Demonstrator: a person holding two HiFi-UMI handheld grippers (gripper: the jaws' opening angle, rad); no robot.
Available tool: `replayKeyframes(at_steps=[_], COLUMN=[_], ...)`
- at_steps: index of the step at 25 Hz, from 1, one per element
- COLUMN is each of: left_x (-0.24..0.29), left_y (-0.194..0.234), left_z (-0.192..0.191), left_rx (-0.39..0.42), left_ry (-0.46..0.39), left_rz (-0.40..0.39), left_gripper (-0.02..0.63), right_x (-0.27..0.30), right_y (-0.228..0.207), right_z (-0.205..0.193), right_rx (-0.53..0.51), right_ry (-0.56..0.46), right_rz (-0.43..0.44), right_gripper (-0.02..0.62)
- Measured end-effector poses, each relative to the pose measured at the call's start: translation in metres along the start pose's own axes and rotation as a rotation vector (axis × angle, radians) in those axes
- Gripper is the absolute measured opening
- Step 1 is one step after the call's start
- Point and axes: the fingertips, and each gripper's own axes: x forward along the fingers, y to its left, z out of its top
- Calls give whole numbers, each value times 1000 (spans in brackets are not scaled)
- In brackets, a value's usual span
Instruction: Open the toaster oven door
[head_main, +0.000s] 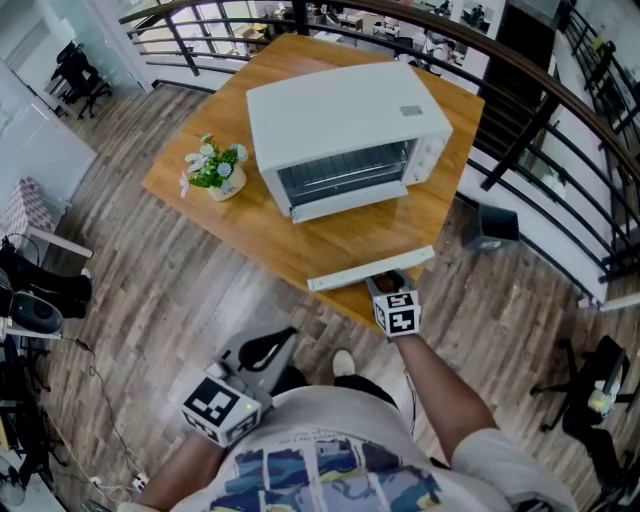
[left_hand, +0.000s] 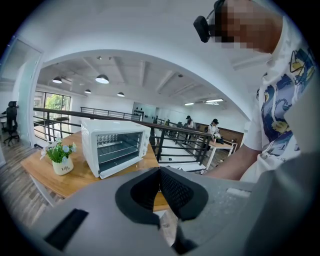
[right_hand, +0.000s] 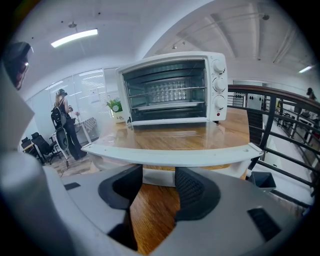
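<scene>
Shows, from the head view, a white toaster oven (head_main: 345, 125) toward the 12 o'clock side of a wooden table (head_main: 250, 230), with a small flower pot (head_main: 218, 170) at its 9 o'clock.

Door (head_main: 365, 240) already down: glass pane lying roughly flat, reaching from the oven mouth toward 6 o'clock, with the wood showing through it. Long white handle (head_main: 370, 269) along its near edge, close to the table's edge. Wire racks inside open to plain sight in the right gripper view.

Right gripper (head_main: 390, 288) at 6 o'clock of the handle, right up against it; touching or just short of it, impossible to say. Jaws partly apart and clamped on nothing, with only a white strip under the handle showing through the gap and the handle crossing just above the tips.

Left gripper (head_main: 275, 345) low at 7 o'clock of the scene, near the person's body and well apart from the table. Jaws pressed together at the tips, holding nothing.

Task judged all but finished, with the door swung fully open. Probably left: drawing the right gripper clear of the handle and confirming the door rests open unaided.
</scene>
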Motion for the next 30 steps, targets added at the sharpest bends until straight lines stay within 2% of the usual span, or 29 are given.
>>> replayKeyframes(at_steps=[17, 25, 30], left_x=[7, 11, 11], left_y=[3, 6, 6], left_z=[1, 6, 4], left_rx=[-9, 16, 3], left_ry=[-5, -40, -21], left_rz=[-10, -15, -15], left_gripper=[3, 3, 3], right_x=[1, 1, 2], right_y=[-2, 0, -2], right_z=[0, -1, 0], right_rx=[-1, -1, -1], right_ry=[-1, 11, 5], right_rz=[-8, 2, -3], right_gripper=[189, 187, 187])
